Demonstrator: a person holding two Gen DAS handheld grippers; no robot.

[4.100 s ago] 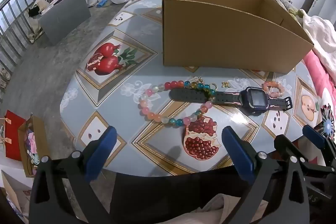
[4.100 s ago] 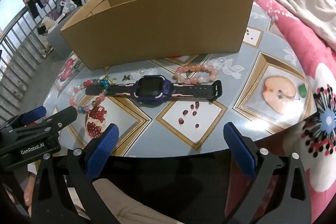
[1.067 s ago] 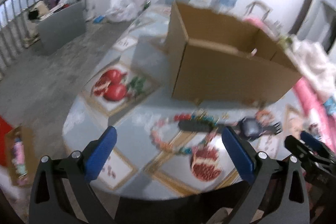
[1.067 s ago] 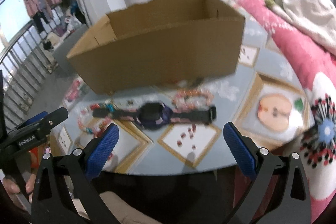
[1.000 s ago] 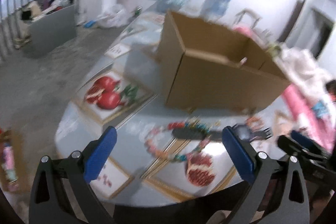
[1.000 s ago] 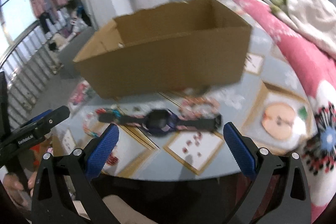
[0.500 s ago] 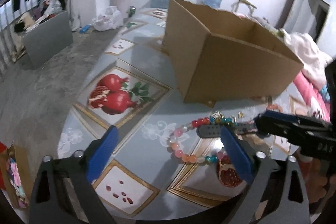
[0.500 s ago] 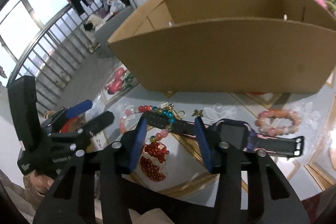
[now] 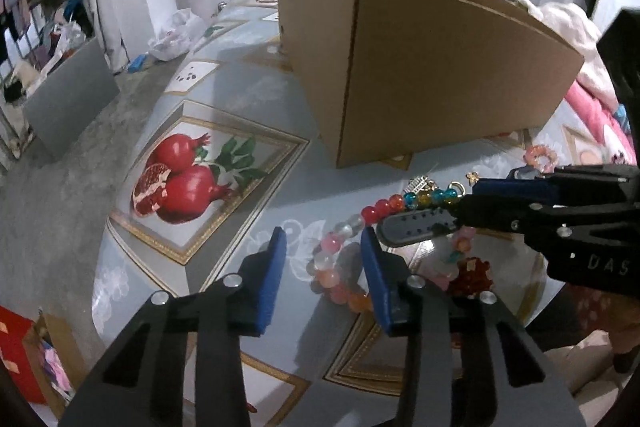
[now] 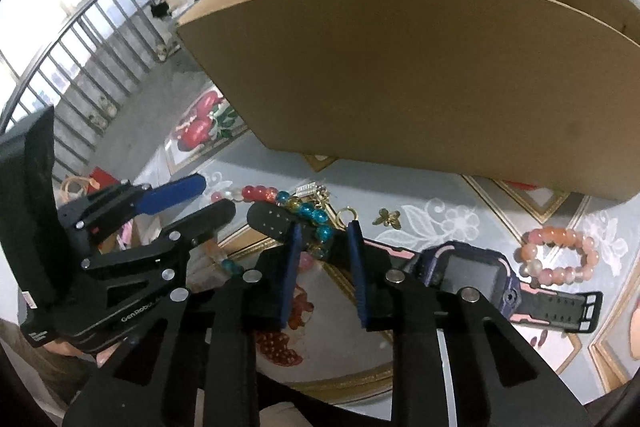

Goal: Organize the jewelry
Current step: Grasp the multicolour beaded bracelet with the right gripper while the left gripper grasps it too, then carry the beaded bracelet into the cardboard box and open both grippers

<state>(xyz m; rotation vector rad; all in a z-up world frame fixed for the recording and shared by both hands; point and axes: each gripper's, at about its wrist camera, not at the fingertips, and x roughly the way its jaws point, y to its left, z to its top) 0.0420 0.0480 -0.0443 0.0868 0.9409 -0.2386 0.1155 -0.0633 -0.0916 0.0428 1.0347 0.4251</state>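
Observation:
A multicoloured bead necklace (image 9: 370, 215) lies on the fruit-patterned table (image 9: 256, 195), with a purple watch (image 10: 468, 267) laid across it. My left gripper (image 9: 324, 267) hangs low over the necklace's pink and white beads. Its jaws are closing, and the beads sit between the pads without being pinched. My right gripper (image 10: 324, 247) straddles the black watch strap (image 10: 268, 219) and some teal beads. Its jaws are closing too, with no clear pinch. In the left wrist view the right gripper (image 9: 468, 201) reaches in from the right over the strap end (image 9: 416, 231).
An open cardboard box (image 9: 440, 67) stands just behind the jewelry. A pink bead bracelet (image 10: 556, 259) lies right of the watch, and a small gold butterfly charm (image 10: 386, 217) sits near the box. Pink bedding borders the table's right side, and the floor drops away to the left.
Both grippers have come down close to the table and their jaws have narrowed. The left now sits over the necklace beads. The right has closed in further around the watch strap.

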